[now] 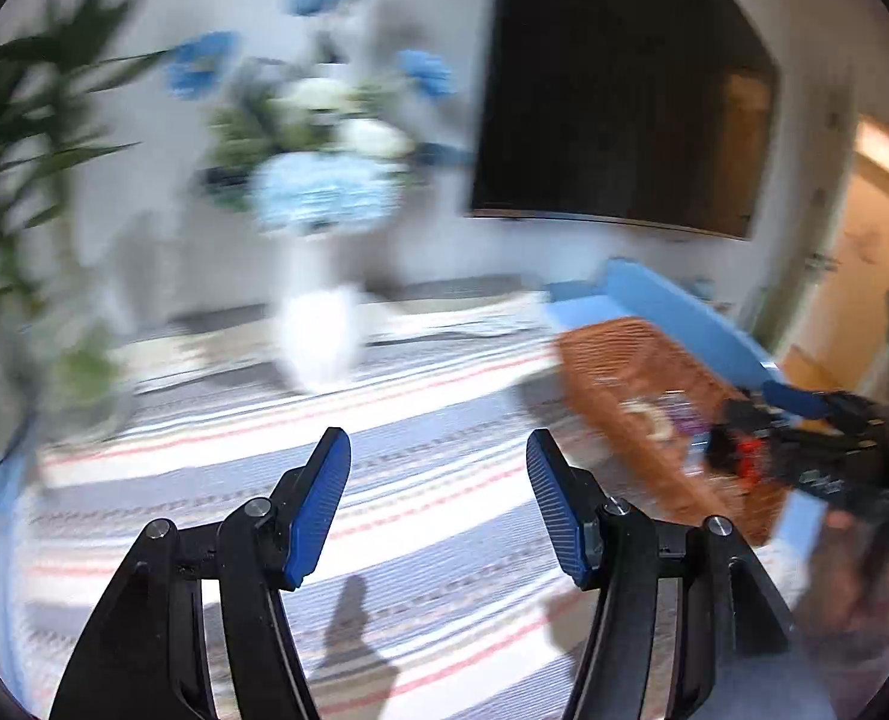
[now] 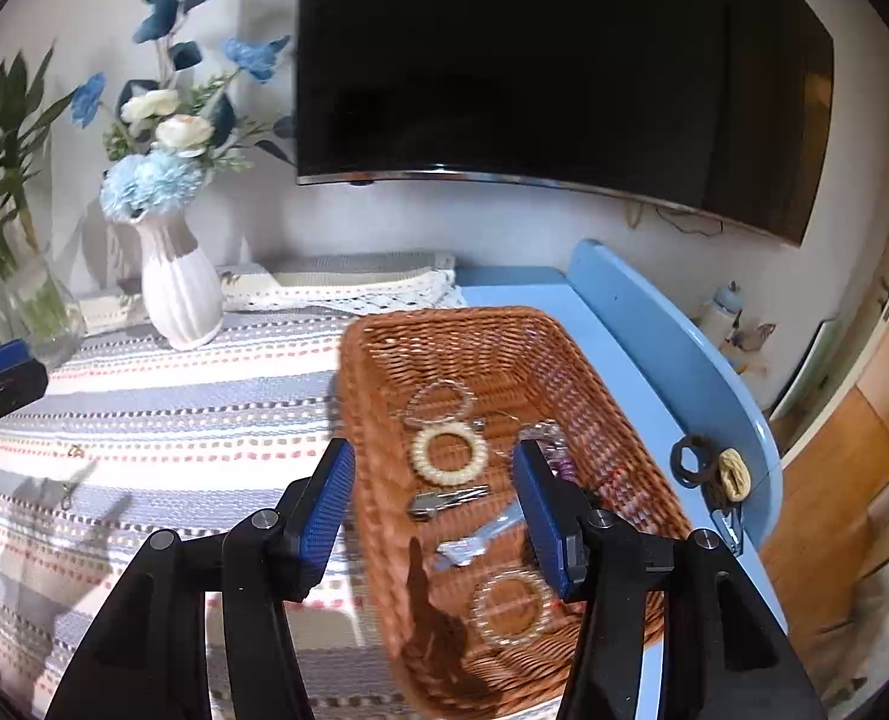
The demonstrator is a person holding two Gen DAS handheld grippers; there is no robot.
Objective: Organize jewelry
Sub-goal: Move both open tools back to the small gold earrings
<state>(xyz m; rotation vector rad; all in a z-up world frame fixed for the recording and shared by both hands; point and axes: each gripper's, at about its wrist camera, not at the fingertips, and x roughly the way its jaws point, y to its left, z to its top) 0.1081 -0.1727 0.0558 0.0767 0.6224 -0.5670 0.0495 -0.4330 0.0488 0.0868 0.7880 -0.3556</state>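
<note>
Television point(image 2: 540, 60) hangs dark above the surface point(image 2: 144, 420), which wears a striped cloth. Wicker basket point(image 2: 444, 336) sits beneath the right gripper point(image 2: 432, 468), jaws wide and empty, over a pearl bracelet point(image 2: 449, 455). Left gripper point(image 1: 438, 462) gapes empty over bare cloth, basket off right. No legible writing.

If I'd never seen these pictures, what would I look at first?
Probably the brown wicker basket on the striped cloth, with a pearly bracelet and other jewelry lying inside. Behind it, a big dark TV fills the wall, and a white vase of blue and white flowers stands at the left.
</note>
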